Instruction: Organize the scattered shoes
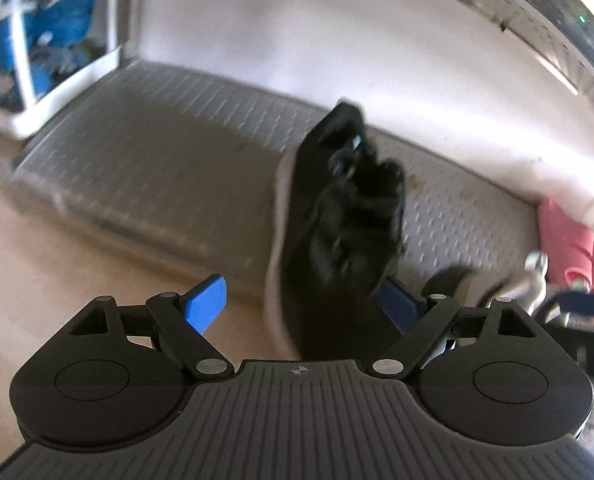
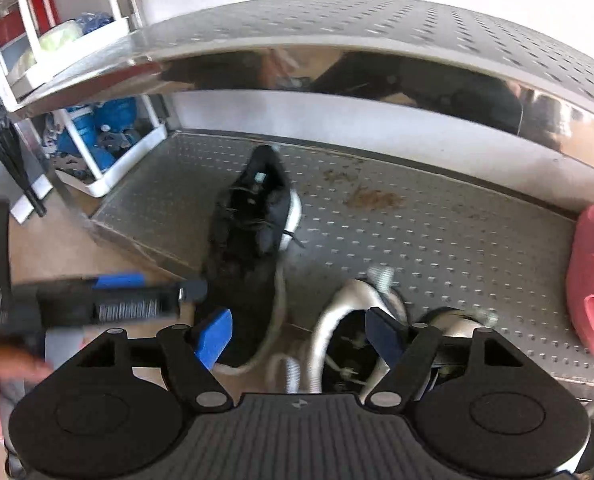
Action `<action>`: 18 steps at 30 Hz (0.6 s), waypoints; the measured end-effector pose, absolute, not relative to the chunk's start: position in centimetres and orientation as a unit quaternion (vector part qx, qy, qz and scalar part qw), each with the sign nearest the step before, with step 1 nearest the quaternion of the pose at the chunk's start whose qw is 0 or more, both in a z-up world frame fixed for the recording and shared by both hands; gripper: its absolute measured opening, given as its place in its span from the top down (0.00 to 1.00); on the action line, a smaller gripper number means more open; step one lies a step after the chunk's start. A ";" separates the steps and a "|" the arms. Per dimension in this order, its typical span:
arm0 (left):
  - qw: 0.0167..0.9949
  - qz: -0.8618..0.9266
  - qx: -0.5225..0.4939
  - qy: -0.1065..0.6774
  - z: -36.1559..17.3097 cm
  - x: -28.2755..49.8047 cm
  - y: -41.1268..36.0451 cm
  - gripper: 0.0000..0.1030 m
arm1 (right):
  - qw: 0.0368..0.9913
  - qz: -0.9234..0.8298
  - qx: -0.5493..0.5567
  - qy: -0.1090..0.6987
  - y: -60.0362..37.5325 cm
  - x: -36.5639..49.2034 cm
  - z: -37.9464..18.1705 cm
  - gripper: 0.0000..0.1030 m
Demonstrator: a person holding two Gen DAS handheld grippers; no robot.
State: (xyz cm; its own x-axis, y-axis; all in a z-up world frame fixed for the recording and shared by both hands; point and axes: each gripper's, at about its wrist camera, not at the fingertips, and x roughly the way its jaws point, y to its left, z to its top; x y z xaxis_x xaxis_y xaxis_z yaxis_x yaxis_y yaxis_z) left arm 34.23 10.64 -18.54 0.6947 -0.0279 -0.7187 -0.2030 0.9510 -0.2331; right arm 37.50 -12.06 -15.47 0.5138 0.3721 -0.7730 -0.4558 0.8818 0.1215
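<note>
1. One black sneaker (image 2: 253, 240) lies half on the perforated metal shelf (image 2: 437, 232), heel over the wooden floor (image 1: 57, 264).
2. Beside it sits a silver sneaker (image 2: 349, 328); a pink slide (image 2: 593, 284) rests farther right.
3. Left gripper (image 1: 301, 304) spread wide (black sneaker between its fingers, unpinched).
4. Right gripper (image 2: 301, 332) spread over the silver sneaker, gripping nothing.

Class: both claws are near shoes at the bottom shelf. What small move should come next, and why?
Probably nudge the black shoe further onto the perforated shelf: its heel overhangs the front edge, and the open left claw sits around that heel without gripping.
</note>
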 end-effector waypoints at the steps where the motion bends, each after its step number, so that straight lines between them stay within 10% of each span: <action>1: 0.914 0.047 -0.138 0.379 -18.3 35.2 10.1 0.14 | 0.870 0.229 -0.044 0.434 -12.6 37.8 -15.7 0.27; 9: 0.926 0.047 -0.006 0.374 -19.5 40.1 4.7 0.05 | 0.868 0.203 -0.038 0.452 -14.5 38.2 -16.8 0.27; 18: 0.895 0.057 -0.001 0.443 -22.6 40.5 5.8 0.25 | 0.865 0.206 -0.037 0.457 -14.6 38.1 -17.0 0.26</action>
State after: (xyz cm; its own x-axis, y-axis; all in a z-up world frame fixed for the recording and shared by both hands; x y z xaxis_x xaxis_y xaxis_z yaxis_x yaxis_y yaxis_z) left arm 40.47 5.77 -22.65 0.6013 0.1011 -0.7926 -0.1023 0.9935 0.0491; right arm 38.10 -14.59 -16.99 0.4978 0.3229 -0.8050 -0.3903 0.9122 0.1246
